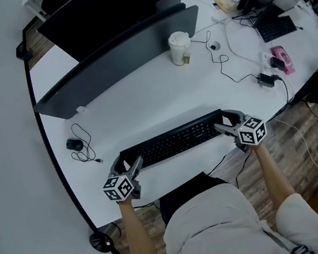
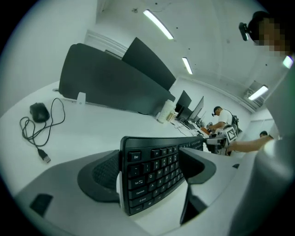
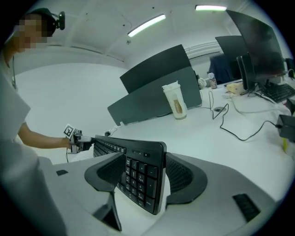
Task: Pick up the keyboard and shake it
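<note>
Left gripper [image 2: 152, 169] first. Its fingers [image 2: 99, 174] are clamped on the Esc end of the black full-size keyboard [image 1: 173, 140], one padded finger on the back edge and the other on the front edge, both tight against the plastic. Same deal on the right gripper [image 3: 143, 177], whose fingers [image 3: 184, 177] pinch the number-pad end, one on each long edge. So I've got the board held by both ends, stretched between the two grippers, keys facing up in the head view. It sits along the near edge of the white curved surface [image 1: 143, 105], right in front of me. I honestly can't tell from any view whether it's lifted off or resting there.

Further out, a black wired mouse [image 1: 74, 145] with its cable in a loose tangle lies to the left of the keyboard, well apart from it. Behind the keyboard, past a bare stretch, a white lidded paper cup [image 1: 179, 48] stands upright just in front of a long dark grey divider panel [image 1: 118, 61]. A big black monitor [image 1: 106, 8] is behind that panel.

Off to the right, a thin black cable [image 1: 231, 72] snakes across to a black power adapter [image 1: 267, 80]. There's a pink object [image 1: 281, 58] near it and a second black keyboard [image 1: 276, 28] further back. Wooden floor [image 1: 309, 137] shows past the surface's edge on the right.
</note>
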A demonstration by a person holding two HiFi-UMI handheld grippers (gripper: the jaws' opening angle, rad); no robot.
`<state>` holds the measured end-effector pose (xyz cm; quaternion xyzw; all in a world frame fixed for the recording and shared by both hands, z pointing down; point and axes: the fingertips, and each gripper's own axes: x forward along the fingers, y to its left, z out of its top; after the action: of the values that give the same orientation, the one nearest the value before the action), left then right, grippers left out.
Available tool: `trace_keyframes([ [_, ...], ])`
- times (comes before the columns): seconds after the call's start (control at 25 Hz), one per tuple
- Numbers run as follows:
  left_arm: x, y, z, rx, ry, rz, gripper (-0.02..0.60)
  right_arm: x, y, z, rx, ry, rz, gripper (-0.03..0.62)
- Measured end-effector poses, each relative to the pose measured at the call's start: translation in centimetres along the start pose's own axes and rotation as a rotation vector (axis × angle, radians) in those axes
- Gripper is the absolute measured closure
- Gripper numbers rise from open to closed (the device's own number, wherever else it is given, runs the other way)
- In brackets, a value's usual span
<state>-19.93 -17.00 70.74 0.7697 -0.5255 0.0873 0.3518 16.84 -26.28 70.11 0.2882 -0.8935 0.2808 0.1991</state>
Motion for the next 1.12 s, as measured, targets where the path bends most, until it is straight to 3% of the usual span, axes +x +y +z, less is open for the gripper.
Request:
trace_keyframes([
  [0.12, -0.7, -0.2, -0.5, 0.09, 0.022, -0.057, 0.178, -0.5, 0.0, -0.1, -0.085, 0.029, 0.022, 0.308],
  [0.2, -1.2, -0.5, -0.7, 0.128, 0.021, -0.09, 0.183, -1.0, -0.1, -0.2, -0.114, 0.042, 0.028, 0.377],
  [0.4, -2.2, -0.7, -0.9, 0.193, 0.013, -0.156, 0.207, -1.7, 0.3, -0.4, -0.158, 0.076, 0.068, 0.387],
  [0.52, -2.8, -0.4, -1.3, 0.247, 0.026, -0.188, 0.284, -2.4, 0.4, -0.5, -0.224, 0.118, 0.096, 0.402],
  [0.64, -3.2, 0.4, -1.6, 0.29, 0.04, -0.159, 0.412, -2.8, 0.4, -0.9, -0.305, 0.168, 0.11, 0.434],
  [0.68, -3.2, 0.6, -1.6, 0.298, 0.042, -0.148, 0.428, -2.8, 0.4, -1.0, -0.321, 0.179, 0.11, 0.455],
  [0.88, -3.7, -0.1, -1.7, 0.345, 0.068, -0.193, 0.43, -3.3, 0.3, -0.8, -0.335, 0.192, 0.131, 0.484],
  [1.12, -4.4, -1.2, -2.6, 0.508, 0.193, -0.269, 0.43, -4.0, 0.4, -0.8, -0.469, 0.289, 0.191, 0.49],
])
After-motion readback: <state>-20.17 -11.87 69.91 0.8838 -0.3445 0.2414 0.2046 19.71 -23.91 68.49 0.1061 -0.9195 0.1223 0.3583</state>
